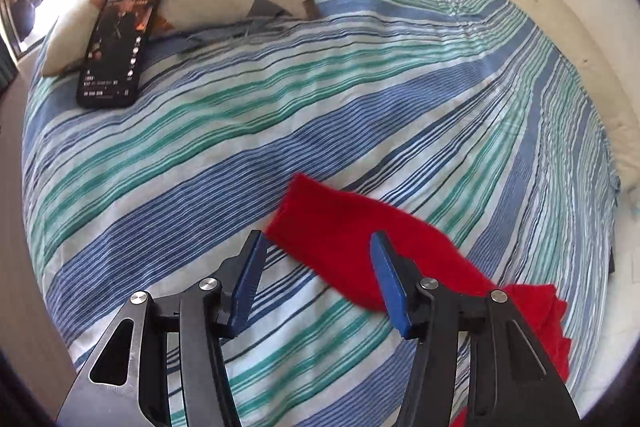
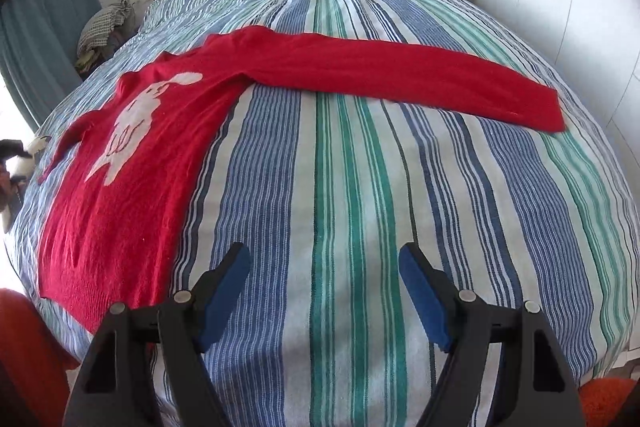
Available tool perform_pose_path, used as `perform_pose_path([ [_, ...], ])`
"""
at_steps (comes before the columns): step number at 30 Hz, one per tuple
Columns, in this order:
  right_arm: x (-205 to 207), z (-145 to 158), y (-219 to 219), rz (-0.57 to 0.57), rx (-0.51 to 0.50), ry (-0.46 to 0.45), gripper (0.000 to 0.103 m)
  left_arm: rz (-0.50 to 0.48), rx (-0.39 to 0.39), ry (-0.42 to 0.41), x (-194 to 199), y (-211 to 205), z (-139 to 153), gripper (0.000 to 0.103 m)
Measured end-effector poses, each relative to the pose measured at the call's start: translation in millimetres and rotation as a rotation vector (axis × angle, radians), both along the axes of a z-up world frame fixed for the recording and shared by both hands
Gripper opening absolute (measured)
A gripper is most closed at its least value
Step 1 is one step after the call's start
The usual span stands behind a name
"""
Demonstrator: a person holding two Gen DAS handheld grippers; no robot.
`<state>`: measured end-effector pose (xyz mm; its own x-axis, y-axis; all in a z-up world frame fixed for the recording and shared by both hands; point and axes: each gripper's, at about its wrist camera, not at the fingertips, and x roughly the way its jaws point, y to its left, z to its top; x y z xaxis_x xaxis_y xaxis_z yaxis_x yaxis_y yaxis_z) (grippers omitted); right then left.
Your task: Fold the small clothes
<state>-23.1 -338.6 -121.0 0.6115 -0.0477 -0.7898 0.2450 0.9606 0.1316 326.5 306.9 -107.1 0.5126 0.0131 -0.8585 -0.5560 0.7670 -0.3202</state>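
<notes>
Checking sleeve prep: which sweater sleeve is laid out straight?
The long sleeve stretched across the bed toward the right; the other sleeve, at the left edge, lies short and angled.

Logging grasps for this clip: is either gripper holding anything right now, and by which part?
Nothing is held. The left gripper is open above the red sweater's sleeve; the right gripper is open over bare striped bedspread.

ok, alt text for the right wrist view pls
A red sweater with a white figure on its front lies flat on a blue, green and white striped bedspread, one long sleeve stretched straight out to the right. The right gripper hangs open over bare bedspread in the foreground, holding nothing.
</notes>
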Motion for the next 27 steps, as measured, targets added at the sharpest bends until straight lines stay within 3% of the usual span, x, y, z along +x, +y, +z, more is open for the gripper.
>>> perform_pose_path([
  [4, 4, -6, 0, -0.004, -0.005, 0.027, 0.076, -0.047, -0.110, -0.050, -10, 4, -19, 0.056],
  [7, 7, -11, 1, -0.003, -0.004, 0.046, 0.076, -0.123, -0.121, -0.039, -10, -5, -25, 0.059],
  [10, 10, -16, 4, -0.004, -0.014, 0.063, 0.076, -0.161, -0.146, -0.010, -5, -9, -42, 0.072],
  [12, 12, -17, 6, 0.000, -0.032, 0.071, 0.077, -0.143, -0.160, -0.047, -2, -9, -44, 0.085],
  [14, 13, -19, 9, 0.006, -0.049, 0.076, 0.078, -0.095, -0.187, -0.090, 2, -6, -45, 0.087],
  [16, 14, -21, 12, 0.011, -0.068, 0.083, 0.079, -0.040, -0.234, -0.138, 6, -1, -49, 0.077],
  [17, 15, -23, 13, 0.012, -0.076, 0.089, 0.080, -0.026, -0.271, -0.149, 9, 2, -53, 0.034],
  [18, 16, -24, 13, 0.010, -0.080, 0.093, 0.081, -0.035, -0.316, -0.120, 16, 4, -59, 0.007],
  [19, 17, -25, 14, 0.008, -0.084, 0.096, 0.081, -0.032, -0.326, -0.095, 18, 7, -62, 0.002],
  [27, 20, -29, 21, 0.004, -0.117, 0.100, 0.087, -0.010, -0.193, -0.216, 16, 40, 9, 0.002],
])
